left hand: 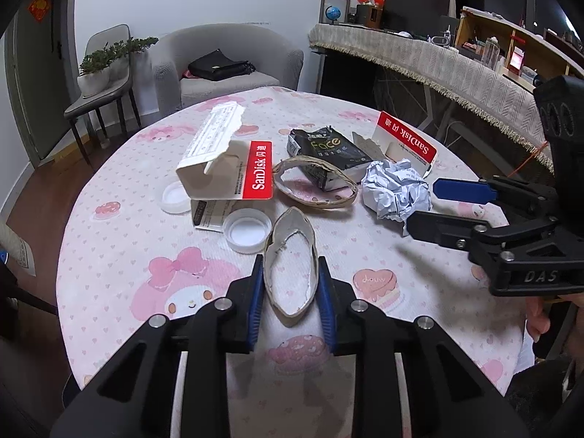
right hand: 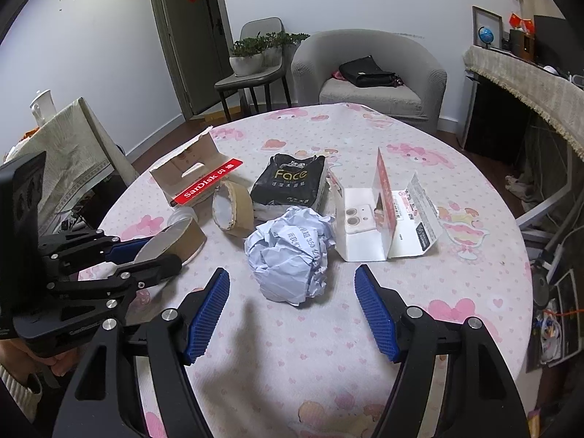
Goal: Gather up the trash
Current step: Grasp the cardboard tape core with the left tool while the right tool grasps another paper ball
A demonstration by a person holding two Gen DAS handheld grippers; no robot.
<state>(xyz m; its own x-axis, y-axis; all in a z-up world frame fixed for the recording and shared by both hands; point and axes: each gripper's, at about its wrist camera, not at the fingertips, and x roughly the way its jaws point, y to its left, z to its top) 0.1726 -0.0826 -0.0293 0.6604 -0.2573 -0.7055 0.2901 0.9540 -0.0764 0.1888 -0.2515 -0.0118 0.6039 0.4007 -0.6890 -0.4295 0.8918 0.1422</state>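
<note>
A: Left gripper (left hand: 291,288) is pinching the squashed tape core (left hand: 290,273) low over the table (left hand: 109,255). Cardboard is buckling, so it could be slipping out on the lift.

B: Right gripper (right hand: 292,310) is hanging with jaws spread wide, short of the crumpled paper ball (right hand: 288,252). It's springy, so closing off-centre risks squirting it toward the torn SanDisk box (right hand: 368,226).

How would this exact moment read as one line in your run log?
left gripper: shut on cardboard tape ring | right gripper: open, before crumpled paper ball | table: trash uncollected
</note>
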